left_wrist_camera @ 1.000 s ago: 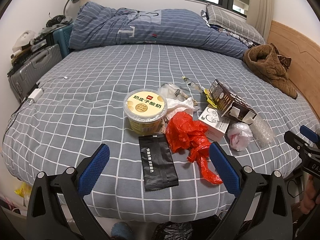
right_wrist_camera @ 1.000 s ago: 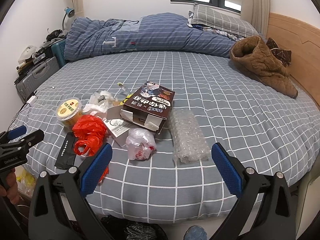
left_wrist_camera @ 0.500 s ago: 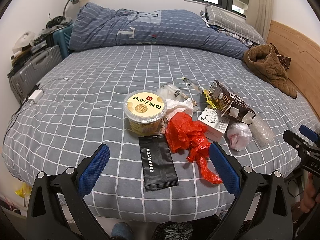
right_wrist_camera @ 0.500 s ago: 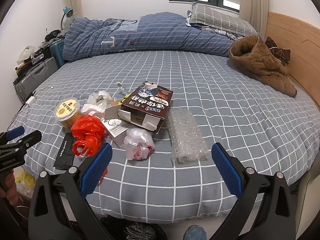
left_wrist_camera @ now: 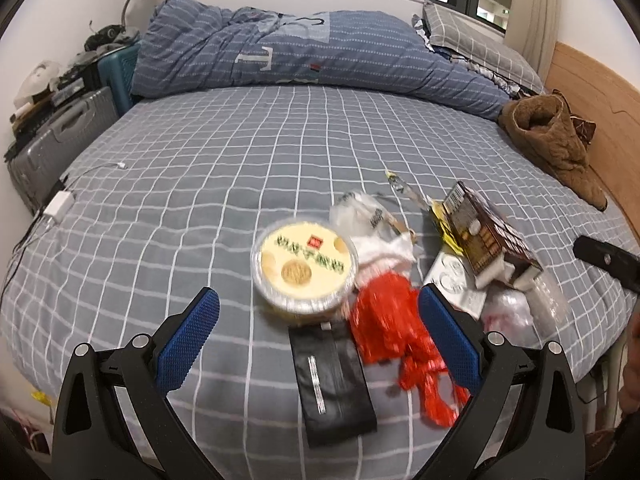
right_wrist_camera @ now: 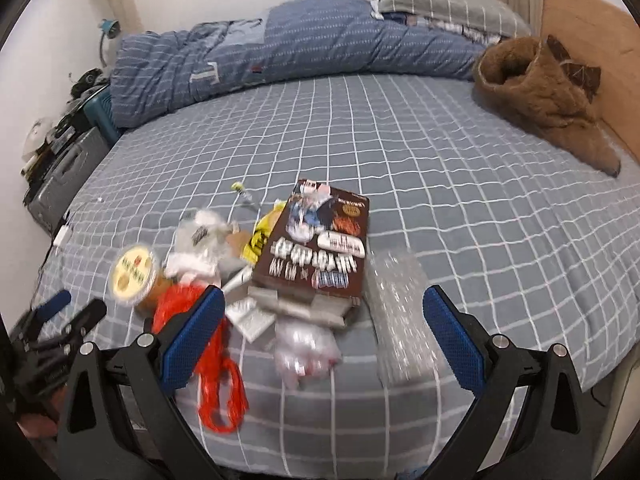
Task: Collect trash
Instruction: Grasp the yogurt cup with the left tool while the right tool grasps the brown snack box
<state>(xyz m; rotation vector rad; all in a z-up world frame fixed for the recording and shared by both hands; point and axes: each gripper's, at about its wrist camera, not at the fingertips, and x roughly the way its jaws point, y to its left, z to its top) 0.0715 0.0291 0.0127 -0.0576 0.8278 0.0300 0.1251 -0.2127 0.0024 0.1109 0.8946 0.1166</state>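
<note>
Trash lies in a heap near the front edge of the bed point(left_wrist_camera: 240, 152). A yellow-lidded yogurt tub point(left_wrist_camera: 305, 266) sits just ahead of my open left gripper point(left_wrist_camera: 318, 336), with a black sachet point(left_wrist_camera: 332, 384) and a red plastic bag point(left_wrist_camera: 394, 336) between its fingers. A brown carton point(right_wrist_camera: 320, 252), a white crumpled bag point(right_wrist_camera: 306, 350), a bubble-wrap sheet point(right_wrist_camera: 400, 320) and a small white box point(right_wrist_camera: 252, 316) lie ahead of my open right gripper point(right_wrist_camera: 324, 336). Both grippers hold nothing.
A blue quilt point(left_wrist_camera: 288, 52) and pillows are piled at the far side, and a brown coat point(right_wrist_camera: 552, 100) lies by the wooden headboard. A grey suitcase point(left_wrist_camera: 52, 148) stands left of the bed. A white charger point(left_wrist_camera: 58, 204) and its cable rest on the left edge.
Both grippers have moved forward and down toward the trash pile, so the items look larger and blurred. Nothing has been picked up.
</note>
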